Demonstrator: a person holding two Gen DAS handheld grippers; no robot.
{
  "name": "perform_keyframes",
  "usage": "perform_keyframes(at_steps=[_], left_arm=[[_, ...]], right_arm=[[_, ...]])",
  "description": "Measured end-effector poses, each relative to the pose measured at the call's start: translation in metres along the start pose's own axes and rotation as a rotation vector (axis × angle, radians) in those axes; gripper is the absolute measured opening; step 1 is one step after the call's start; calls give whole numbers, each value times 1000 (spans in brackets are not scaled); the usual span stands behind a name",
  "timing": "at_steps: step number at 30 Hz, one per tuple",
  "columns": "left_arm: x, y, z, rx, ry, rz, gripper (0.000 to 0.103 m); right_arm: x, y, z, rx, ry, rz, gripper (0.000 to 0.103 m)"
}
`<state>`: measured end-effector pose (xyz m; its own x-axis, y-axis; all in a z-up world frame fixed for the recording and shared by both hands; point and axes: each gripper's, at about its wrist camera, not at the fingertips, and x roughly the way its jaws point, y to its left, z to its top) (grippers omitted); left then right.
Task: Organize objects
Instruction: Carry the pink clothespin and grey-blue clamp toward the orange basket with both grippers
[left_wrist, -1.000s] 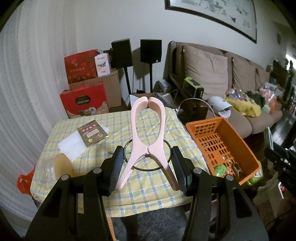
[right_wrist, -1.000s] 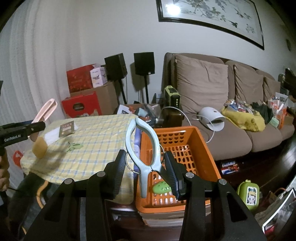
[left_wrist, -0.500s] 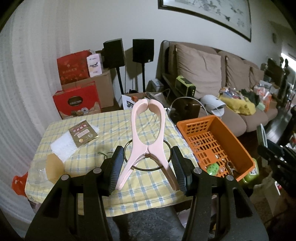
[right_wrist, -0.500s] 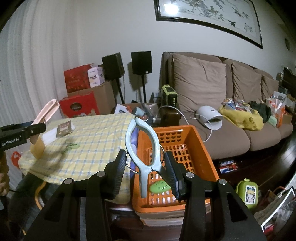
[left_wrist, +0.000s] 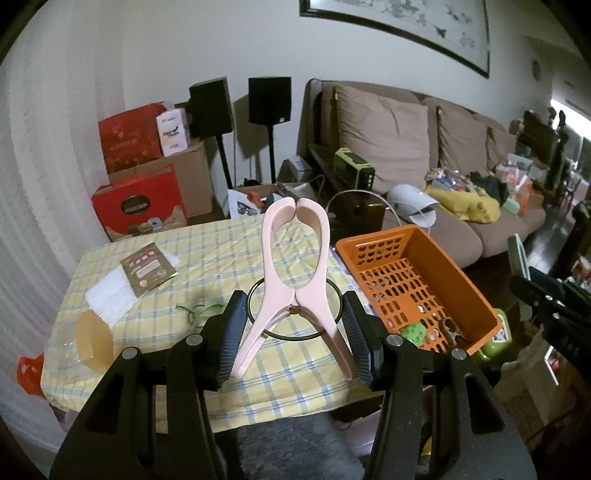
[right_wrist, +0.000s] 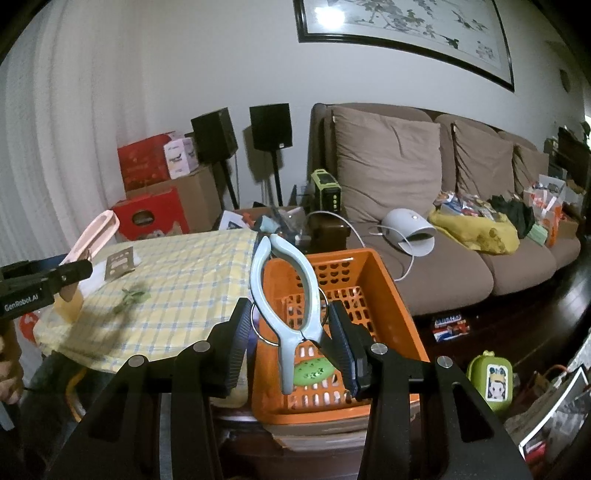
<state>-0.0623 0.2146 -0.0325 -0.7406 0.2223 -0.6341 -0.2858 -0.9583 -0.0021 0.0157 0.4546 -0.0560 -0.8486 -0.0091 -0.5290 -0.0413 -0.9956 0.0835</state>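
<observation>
Left wrist view: the left gripper (left_wrist: 295, 332) clamps a pink clip (left_wrist: 294, 280) by its handles, tips up, above the checked tablecloth (left_wrist: 207, 258); the orange basket (left_wrist: 436, 254) sits at right. Only the right wrist view shows the right gripper (right_wrist: 291, 339), level over the basket (right_wrist: 388, 291), grasping a blue clip (right_wrist: 286, 295) upright, with the left gripper (right_wrist: 44, 280) at far left. Compared with a second earlier, both grips are unchanged; the left view has shifted slightly, the basket lying nearer centre.

left tongs (left_wrist: 295, 332) clamped shut, right tongs (right_wrist: 291, 341) clamped shut
</observation>
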Motion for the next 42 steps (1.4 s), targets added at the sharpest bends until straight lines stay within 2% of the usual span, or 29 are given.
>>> perform_keyframes(at_steps=[27, 42], left_arm=[[20, -58, -5, 59, 16, -80, 49], [24, -72, 0, 66, 8, -91, 49]], right_arm=[[0, -14, 2, 29, -12, -10, 43], [-1, -34, 3, 64, -9, -41, 43]])
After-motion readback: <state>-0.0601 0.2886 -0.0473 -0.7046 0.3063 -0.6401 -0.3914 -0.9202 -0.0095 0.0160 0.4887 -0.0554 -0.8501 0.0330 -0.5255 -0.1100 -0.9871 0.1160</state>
